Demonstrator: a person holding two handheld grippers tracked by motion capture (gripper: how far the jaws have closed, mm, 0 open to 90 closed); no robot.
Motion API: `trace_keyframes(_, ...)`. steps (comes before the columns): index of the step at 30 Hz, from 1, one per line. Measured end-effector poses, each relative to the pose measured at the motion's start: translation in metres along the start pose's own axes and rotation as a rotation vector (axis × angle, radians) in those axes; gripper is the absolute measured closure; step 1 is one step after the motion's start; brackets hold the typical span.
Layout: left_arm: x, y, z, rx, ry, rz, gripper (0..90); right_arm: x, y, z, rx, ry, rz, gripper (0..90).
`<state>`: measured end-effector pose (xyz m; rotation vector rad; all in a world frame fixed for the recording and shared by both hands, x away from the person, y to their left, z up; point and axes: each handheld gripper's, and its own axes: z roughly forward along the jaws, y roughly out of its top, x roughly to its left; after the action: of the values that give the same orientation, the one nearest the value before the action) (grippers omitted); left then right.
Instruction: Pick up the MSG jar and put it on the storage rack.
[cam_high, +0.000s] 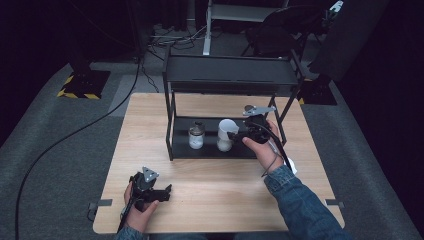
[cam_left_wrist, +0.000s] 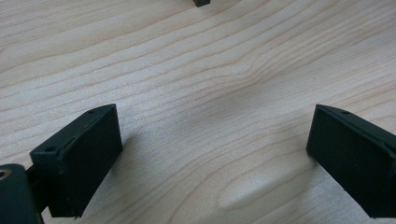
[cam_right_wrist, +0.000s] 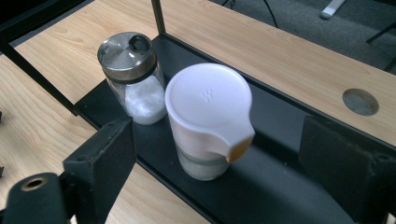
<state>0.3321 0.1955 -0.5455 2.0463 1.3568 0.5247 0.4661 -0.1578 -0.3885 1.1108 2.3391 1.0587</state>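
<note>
A black two-tier rack (cam_high: 230, 75) stands at the back of the wooden table (cam_high: 215, 200). On its lower shelf (cam_right_wrist: 280, 186) are a glass jar (cam_high: 195, 136) (cam_right_wrist: 133, 79) with a metal lid and white powder, and to its right a white-lidded container (cam_high: 226, 134) (cam_right_wrist: 208, 112). My right gripper (cam_high: 234, 135) (cam_right_wrist: 219, 135) is open at the shelf's front, its jaws on either side of the white container and apart from it. Near the table's front left, my left gripper (cam_high: 167, 192) (cam_left_wrist: 215, 121) is open just above bare wood, holding nothing.
The rack's front posts (cam_high: 170, 145) and upper shelf hem in the lower shelf. A round hole (cam_right_wrist: 360, 101) sits in the tabletop behind the rack. A black cable (cam_high: 65, 140) and chair legs lie on the grey floor beyond.
</note>
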Motion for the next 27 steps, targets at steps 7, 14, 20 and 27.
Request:
trace_keyframes(7, 0.000, 0.000, 0.000, -0.001, 0.000, 0.000, 3.2, -0.003, -0.007, -0.014, -0.012, -0.005, 0.007, 11.7)
trace_keyframes(14, 0.000, 0.000, 0.001, 0.000, -0.001, -0.001, 2.6, -0.008, -0.018, -0.030, -0.021, -0.021, 0.017, 11.3)
trace_keyframes(20, 0.000, 0.000, 0.001, 0.000, -0.001, -0.001, 2.5, -0.012, -0.026, -0.044, -0.026, -0.034, 0.025, 10.9)
trace_keyframes(27, 0.000, 0.000, 0.001, 0.000, -0.001, -0.001, 2.5, -0.015, -0.033, -0.061, -0.034, -0.042, 0.020, 10.5)
